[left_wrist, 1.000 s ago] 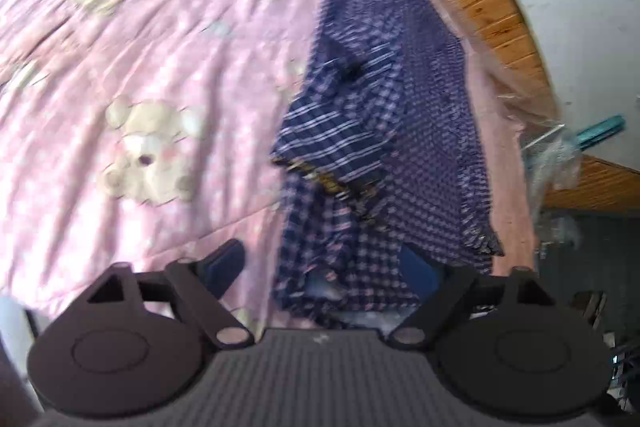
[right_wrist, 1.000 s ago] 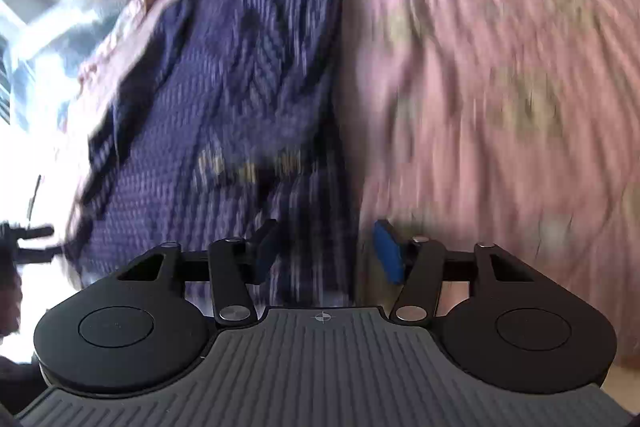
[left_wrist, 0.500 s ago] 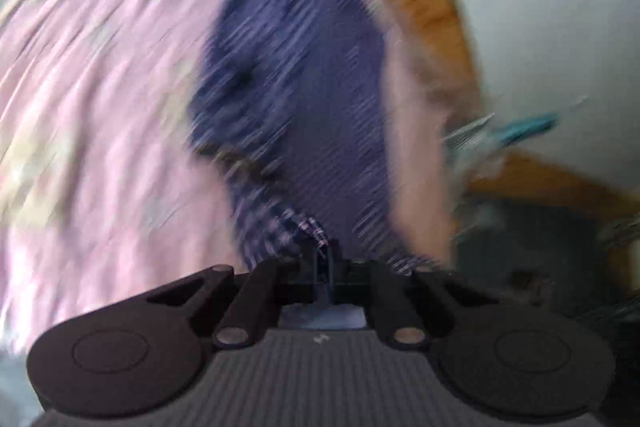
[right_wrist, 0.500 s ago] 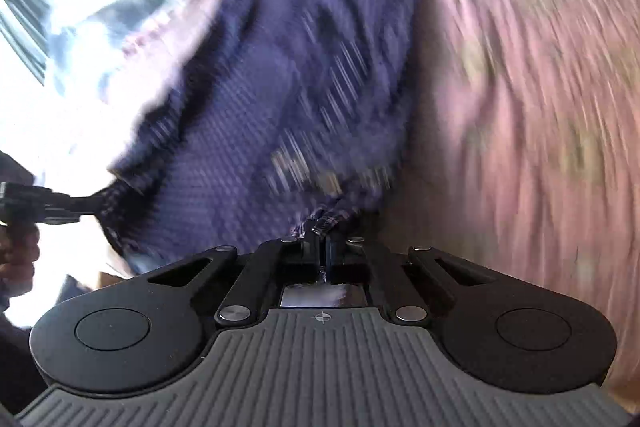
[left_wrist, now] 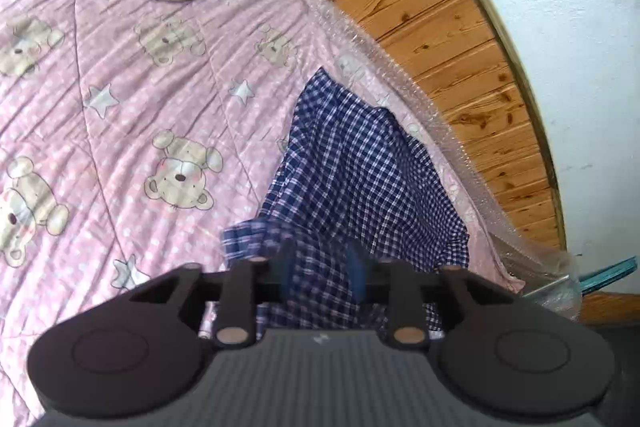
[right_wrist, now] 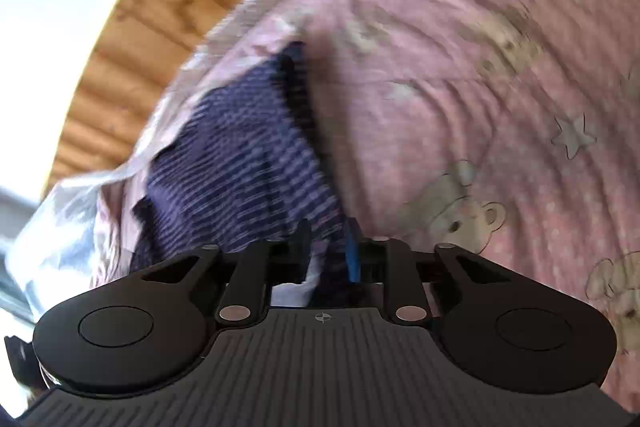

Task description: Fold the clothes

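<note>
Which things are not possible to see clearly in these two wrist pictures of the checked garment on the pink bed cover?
- Checked garment, left wrist view: its near edge is hidden behind the left gripper.
- Checked garment, right wrist view: pattern smeared by motion blur; near part hidden behind the right gripper.
- Pink bed cover, right wrist view: prints blurred.
- Both grippers' jaws are opening; cloth contact unclear.
</note>
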